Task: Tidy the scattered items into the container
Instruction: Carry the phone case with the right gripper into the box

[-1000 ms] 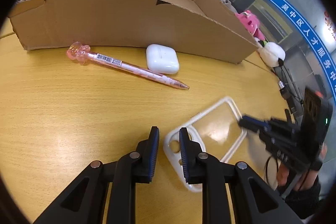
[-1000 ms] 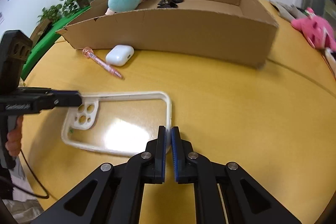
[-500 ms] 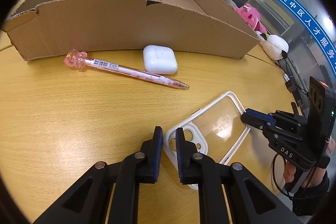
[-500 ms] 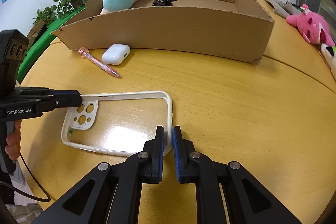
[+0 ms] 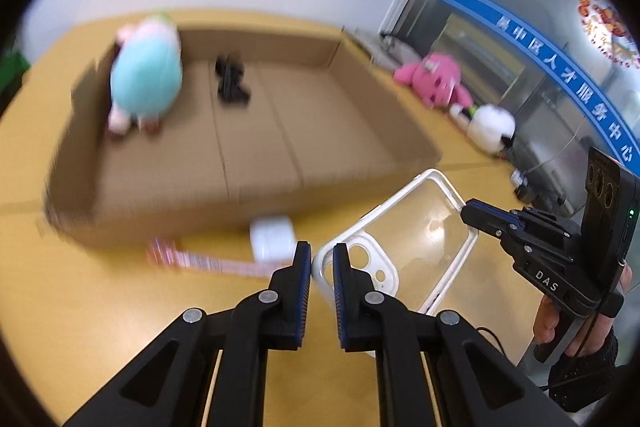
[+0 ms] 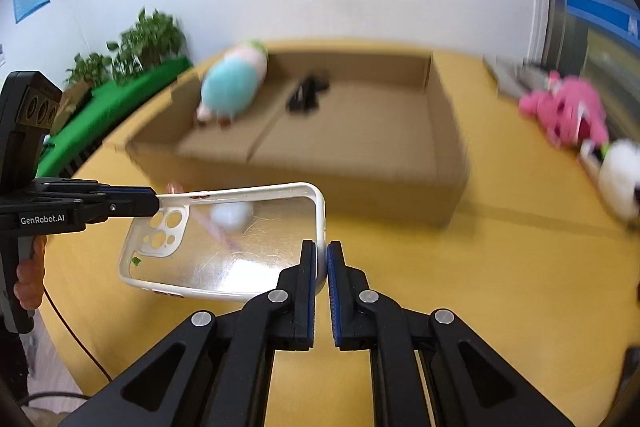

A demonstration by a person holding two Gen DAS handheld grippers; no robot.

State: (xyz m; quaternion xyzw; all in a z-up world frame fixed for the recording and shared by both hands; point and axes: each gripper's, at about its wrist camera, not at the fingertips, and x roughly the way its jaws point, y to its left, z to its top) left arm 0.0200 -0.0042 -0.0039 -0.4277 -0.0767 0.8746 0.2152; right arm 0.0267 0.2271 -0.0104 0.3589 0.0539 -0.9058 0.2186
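Note:
A clear phone case with a white rim (image 5: 416, 227) (image 6: 240, 251) hangs in the air above the wooden table (image 5: 120, 307), held at both ends. My left gripper (image 5: 322, 251) is shut on the rim at its camera-hole end. My right gripper (image 6: 322, 247) is shut on the rim at the opposite short end. The open cardboard box (image 5: 320, 115) (image 6: 352, 139) lies beyond, holding a teal plush (image 5: 146, 79) and a small black item (image 5: 230, 81). A white earbud case (image 5: 272, 239) and a pink pen (image 5: 200, 259) lie on the table in front of the box.
A pink plush (image 5: 436, 79) (image 6: 568, 111) and a white plush (image 5: 490, 127) sit on the table to the right of the box. Potted plants (image 6: 148, 43) stand beyond the table's left side. A hand holds each gripper's handle.
Both grippers have risen together and lifted the phone case off the table. The left jaws have shut onto its rim. The box interior now shows from above.

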